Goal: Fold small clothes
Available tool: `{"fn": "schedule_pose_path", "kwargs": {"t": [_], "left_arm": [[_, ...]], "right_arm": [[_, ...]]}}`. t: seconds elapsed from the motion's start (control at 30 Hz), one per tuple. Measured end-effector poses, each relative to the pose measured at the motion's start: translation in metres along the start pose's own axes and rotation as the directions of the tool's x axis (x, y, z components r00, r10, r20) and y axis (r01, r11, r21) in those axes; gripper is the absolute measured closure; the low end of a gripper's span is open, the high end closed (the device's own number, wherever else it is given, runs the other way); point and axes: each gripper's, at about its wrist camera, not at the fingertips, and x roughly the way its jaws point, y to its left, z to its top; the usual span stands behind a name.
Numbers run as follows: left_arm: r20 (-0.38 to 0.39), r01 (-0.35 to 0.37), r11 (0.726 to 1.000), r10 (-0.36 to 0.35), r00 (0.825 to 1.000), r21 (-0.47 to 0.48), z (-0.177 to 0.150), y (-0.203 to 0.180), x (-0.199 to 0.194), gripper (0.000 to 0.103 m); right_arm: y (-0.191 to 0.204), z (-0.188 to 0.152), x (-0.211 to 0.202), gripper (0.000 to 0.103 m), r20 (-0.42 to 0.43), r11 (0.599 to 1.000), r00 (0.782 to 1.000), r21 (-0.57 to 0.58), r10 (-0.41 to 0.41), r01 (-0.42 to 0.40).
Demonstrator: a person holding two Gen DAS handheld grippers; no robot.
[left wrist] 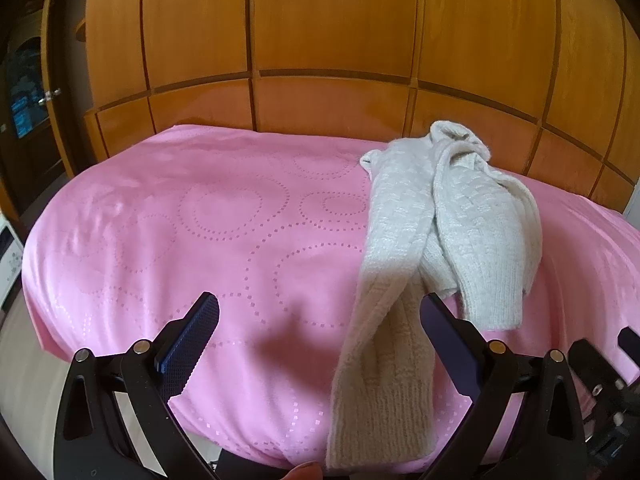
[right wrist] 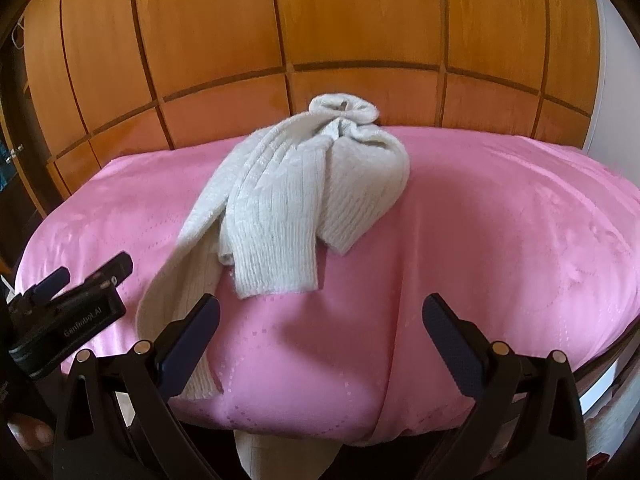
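A cream knitted sweater (left wrist: pixel 452 216) lies crumpled on a pink blanket (left wrist: pixel 200 220), its collar at the far side and one long sleeve (left wrist: pixel 384 372) running to the near edge and hanging over it. My left gripper (left wrist: pixel 320 320) is open and empty above the near edge, its right finger beside that sleeve. In the right wrist view the sweater (right wrist: pixel 296 184) lies in the middle of the pink blanket (right wrist: pixel 500 232). My right gripper (right wrist: pixel 320 320) is open and empty, short of the sweater's near cuff. The left gripper (right wrist: pixel 76 280) shows at the left there.
A wooden panelled wall (left wrist: pixel 320 40) stands right behind the blanket-covered surface. A dark doorway with a handle (left wrist: pixel 50 94) is at the far left. A white appliance (left wrist: pixel 10 256) sits low at the left edge.
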Motion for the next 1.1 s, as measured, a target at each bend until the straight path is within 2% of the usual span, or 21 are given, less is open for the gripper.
{"fn": "schedule_pose_path", "kwargs": {"t": [0.17, 0.6, 1.1], "left_arm": [[0.0, 0.004, 1.0, -0.004, 1.0, 0.003, 0.0001, -0.0008, 0.0, 0.003], [-0.019, 0.005, 1.0, -0.006, 1.0, -0.004, -0.0005, -0.0011, 0.0033, 0.003], [-0.018, 0.006, 1.0, -0.006, 1.0, -0.004, 0.0, -0.0007, 0.0029, 0.003]], "right_arm": [[-0.0044, 0.0069, -0.0121, 0.002, 0.074, 1.0, 0.997, 0.013, -0.004, 0.003], [-0.002, 0.0059, -0.0057, 0.002, 0.045, 1.0, 0.999, 0.0, 0.02, -0.02], [-0.0012, 0.0068, -0.0054, 0.002, 0.048, 0.999, 0.998, -0.007, 0.039, -0.038]]}}
